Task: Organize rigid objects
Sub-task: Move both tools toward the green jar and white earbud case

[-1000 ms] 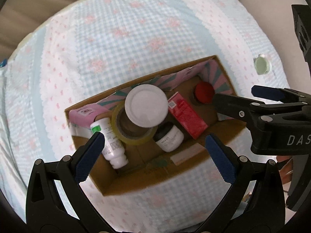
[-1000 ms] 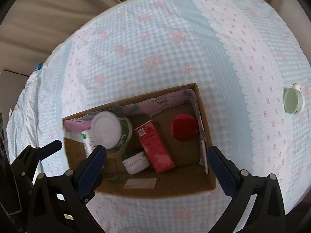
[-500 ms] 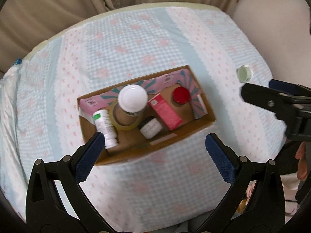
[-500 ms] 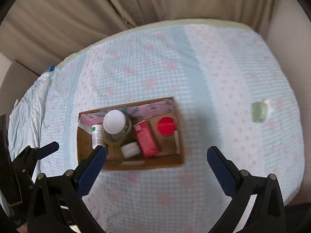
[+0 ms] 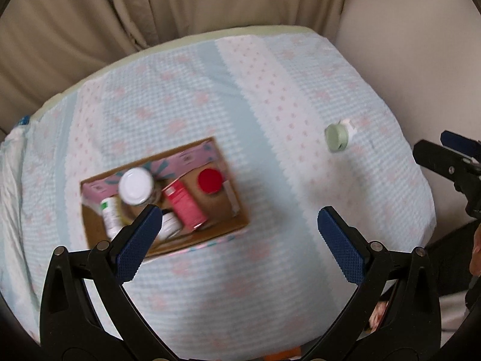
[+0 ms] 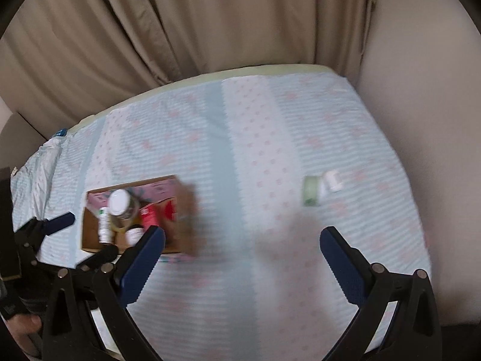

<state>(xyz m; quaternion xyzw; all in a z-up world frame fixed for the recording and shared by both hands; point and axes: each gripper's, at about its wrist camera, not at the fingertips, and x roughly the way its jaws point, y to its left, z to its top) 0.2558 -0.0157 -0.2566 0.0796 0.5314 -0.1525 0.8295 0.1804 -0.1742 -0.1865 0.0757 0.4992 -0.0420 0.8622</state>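
A cardboard box (image 5: pixel 237 198) (image 6: pixel 186 210) sits on the left half of the checked bedspread. It holds a white-lidded jar (image 5: pixel 135 186) (image 6: pixel 118 202), a red carton (image 5: pixel 185 206), a red cap (image 5: pixel 209 181), a white bottle (image 5: pixel 109 216) (image 6: pixel 104 224), a small white jar and a tape roll. A pale green round container (image 5: pixel 336 137) (image 6: pixel 311 190) lies alone on the right. My left gripper (image 5: pixel 237 231) is open and empty, high above the box's near edge. My right gripper (image 6: pixel 242 248) is open and empty, high above bare cloth.
The bedspread (image 5: pixel 270 90) covers a table or bed with beige curtains (image 6: pixel 180 30) behind and a beige wall (image 6: pixel 421 90) on the right. A small white object (image 6: pixel 332 182) lies beside the green container.
Both grippers have pulled up and back from the box, so it looks much smaller. The green container has come further into view. Both stay open and empty.
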